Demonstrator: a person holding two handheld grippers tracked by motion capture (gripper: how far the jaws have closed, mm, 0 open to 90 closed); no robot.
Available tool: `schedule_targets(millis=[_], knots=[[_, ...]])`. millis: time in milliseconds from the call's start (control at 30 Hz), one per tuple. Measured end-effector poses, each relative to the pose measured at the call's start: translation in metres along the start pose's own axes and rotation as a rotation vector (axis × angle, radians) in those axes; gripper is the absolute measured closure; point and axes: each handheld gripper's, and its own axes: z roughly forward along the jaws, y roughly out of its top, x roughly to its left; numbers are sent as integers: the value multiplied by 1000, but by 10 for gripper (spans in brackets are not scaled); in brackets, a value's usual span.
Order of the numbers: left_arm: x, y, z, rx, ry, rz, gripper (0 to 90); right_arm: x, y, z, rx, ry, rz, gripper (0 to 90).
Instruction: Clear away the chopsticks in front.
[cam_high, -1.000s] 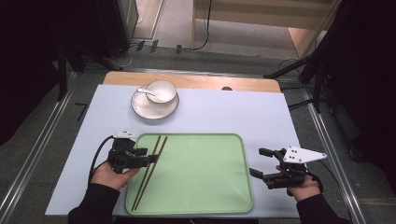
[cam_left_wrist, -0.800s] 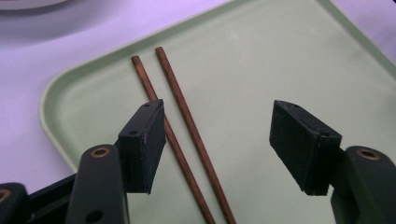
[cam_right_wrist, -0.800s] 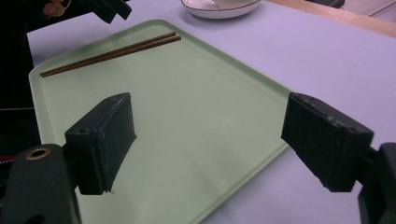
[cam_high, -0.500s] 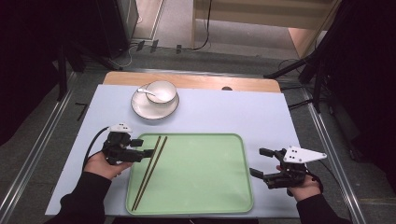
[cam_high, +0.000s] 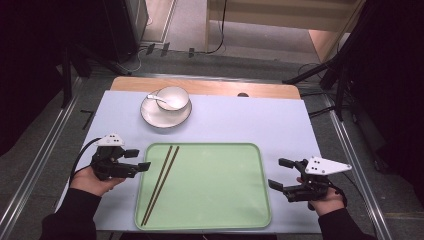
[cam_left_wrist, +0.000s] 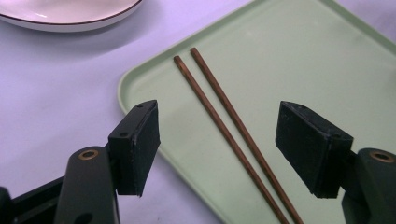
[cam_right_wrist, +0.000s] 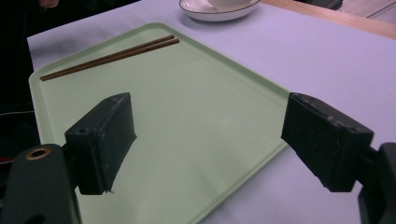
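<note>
Operator: Chopsticks (cam_high: 161, 182), location?

Checker: Two brown sticks lie side by side along the left part of the green tray (cam_high: 225, 210). They run diagonally, with the far ends toward the tray's top edge and the near ends toward its front left corner. In the left gripper view they pass between the two jaws and lie flat on the tray floor.

Operator: Left gripper (cam_high: 134, 160), condition?

Checker: Jaws spread wide, nothing between them in contact. The unit sits just beside the tray's left rim, over the pale blue table cover (cam_high: 260, 122), held in the person's left hand (cam_high: 92, 180). A black cable trails from it to the left.

Operator: Right gripper (cam_high: 281, 174), condition?

Checker: Jaws also spread wide and empty. It sits just off the tray's right rim, held in the right hand (cam_high: 327, 200), with its grey three-cornered plate on top. Its jaws point left toward the tray.

Operator: Other items on the table?

Checker: A white bowl (cam_high: 172, 98) stands on a white saucer (cam_high: 152, 119) beyond the tray. A white spoon (cam_high: 156, 98) rests in the bowl, handle to the left.
</note>
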Motion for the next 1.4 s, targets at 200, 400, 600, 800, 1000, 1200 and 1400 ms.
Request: schedule_targets(millis=[200,400,600,800,1000,1200,1400], knots=[[3,-6,-7,-10,8,-7,303,0,0,-1,-6,-2,-1,174],[7,-13,-16,-26,24,-21,305,0,0,-2,-7,-2,2,174],[11,-24,-29,-34,42,-40,305,0,0,-3,-11,-2,3,174],[14,-31,-37,-53,60,-48,304,-1,1,-3,-12,-3,2,174],[21,-39,-39,-54,81,-69,304,0,0,-2,-8,-1,4,174],[23,-40,-37,-56,85,-74,301,0,0,-2,-6,2,3,174],[23,-40,-38,-59,87,-71,301,0,0,-2,-7,2,2,174]])
